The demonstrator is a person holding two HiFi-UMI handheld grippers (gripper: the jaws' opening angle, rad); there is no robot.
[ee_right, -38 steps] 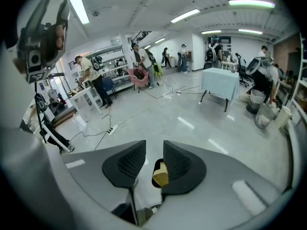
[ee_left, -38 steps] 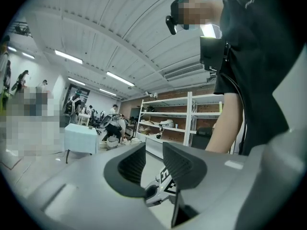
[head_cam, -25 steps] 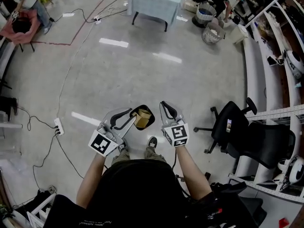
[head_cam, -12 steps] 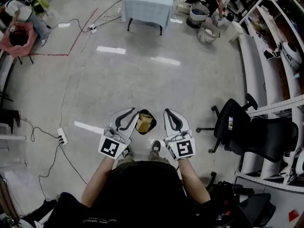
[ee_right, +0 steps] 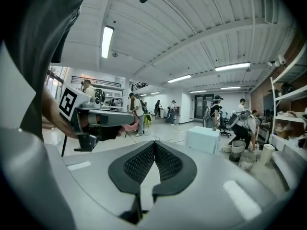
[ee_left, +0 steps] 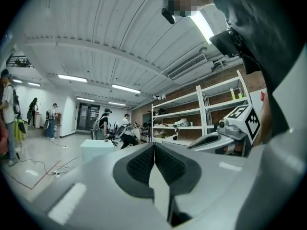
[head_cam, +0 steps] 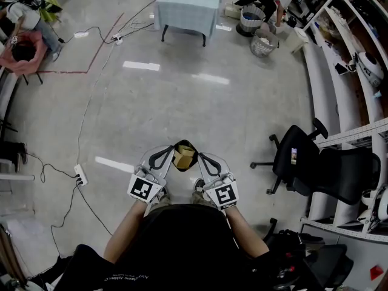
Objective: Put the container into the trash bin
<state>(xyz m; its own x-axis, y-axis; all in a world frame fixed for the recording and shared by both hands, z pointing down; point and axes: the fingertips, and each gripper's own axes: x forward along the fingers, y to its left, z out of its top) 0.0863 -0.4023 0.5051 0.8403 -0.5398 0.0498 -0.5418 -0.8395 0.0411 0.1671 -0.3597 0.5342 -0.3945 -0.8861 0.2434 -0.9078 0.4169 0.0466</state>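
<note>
Holds left gripper (head_cam: 168,153) and right gripper (head_cam: 200,157) clenched on nothing, with the tan container (head_cam: 183,157) lying inside the black trash bin (head_cam: 182,143) on the floor, between both tips.

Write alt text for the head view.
Seen from above, a person holds the left gripper and the right gripper, both shut and empty, either side of a black trash bin on the floor with a tan container inside. A black office chair stands to the right.
</note>
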